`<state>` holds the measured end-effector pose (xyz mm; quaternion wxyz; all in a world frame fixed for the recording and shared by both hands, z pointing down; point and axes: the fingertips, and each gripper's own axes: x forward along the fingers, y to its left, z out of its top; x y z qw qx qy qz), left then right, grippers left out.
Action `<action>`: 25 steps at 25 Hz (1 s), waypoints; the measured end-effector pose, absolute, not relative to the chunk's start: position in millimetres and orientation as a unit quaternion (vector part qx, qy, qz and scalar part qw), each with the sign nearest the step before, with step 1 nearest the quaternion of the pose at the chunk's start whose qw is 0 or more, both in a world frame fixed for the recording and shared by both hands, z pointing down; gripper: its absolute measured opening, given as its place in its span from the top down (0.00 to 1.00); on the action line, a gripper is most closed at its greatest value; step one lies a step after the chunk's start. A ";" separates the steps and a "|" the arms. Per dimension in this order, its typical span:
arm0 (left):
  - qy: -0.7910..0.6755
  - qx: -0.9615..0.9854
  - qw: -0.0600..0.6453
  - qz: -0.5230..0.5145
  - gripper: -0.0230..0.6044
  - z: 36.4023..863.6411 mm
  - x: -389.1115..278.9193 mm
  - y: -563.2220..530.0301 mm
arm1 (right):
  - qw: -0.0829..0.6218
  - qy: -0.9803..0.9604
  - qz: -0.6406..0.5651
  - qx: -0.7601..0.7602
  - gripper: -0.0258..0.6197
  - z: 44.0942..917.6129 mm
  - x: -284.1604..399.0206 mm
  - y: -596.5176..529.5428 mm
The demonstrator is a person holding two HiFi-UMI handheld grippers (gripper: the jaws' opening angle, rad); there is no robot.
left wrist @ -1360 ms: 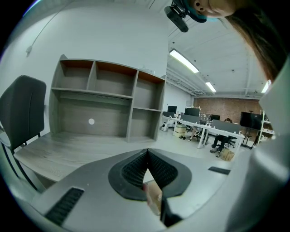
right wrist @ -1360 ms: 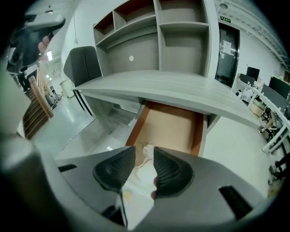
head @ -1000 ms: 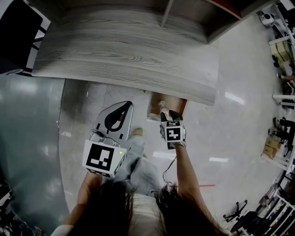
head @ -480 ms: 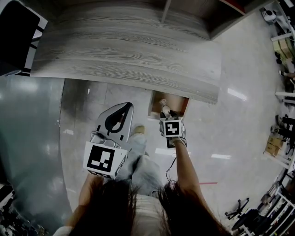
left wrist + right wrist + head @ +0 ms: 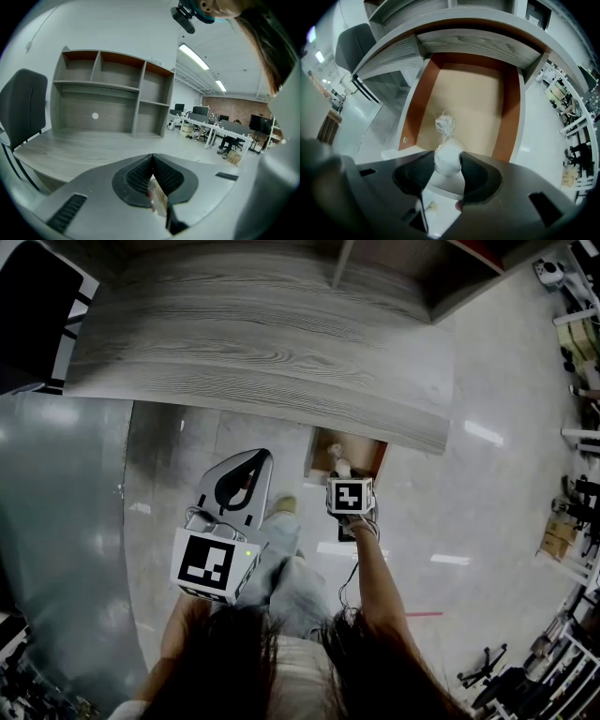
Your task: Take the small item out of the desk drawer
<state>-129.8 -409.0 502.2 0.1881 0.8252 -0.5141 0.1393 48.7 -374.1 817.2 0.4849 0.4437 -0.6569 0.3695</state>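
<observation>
My right gripper (image 5: 449, 158) has just been spreading its jaws and now straddles, unclamped, the small white rounded item with a stringy tuft (image 5: 446, 151), which lies inside the open brown-walled desk drawer (image 5: 512, 108) just below me (left gripper (image 5: 152, 159) closed, idle). Squeezing comes next, I judge.

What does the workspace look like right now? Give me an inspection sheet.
Surface: grey wood desk top, bare.
Job's things: drawer open; small white item with a string tuft lying inside.
Clutter: nothing seen.
Tools: left tool shut, in front of the desk; right tool pointing down into the drawer, jaws have just been opening, the white item between them, not gripped.
Cables: thin cable hangs beside the right forearm.
Surroundings: black chair at the desk's left end; shelf unit on the desk.
</observation>
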 end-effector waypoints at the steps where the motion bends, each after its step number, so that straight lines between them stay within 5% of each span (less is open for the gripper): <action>1: -0.515 0.825 0.188 0.140 0.94 502.5 -130.6 -409.5 | 0.487 -0.652 0.370 0.448 0.67 817.8 50.2 -375.0; 25: -0.511 0.832 0.168 0.137 0.94 489.0 -129.4 -399.0 | 0.465 -0.661 0.358 0.467 0.70 798.8 53.7 -369.1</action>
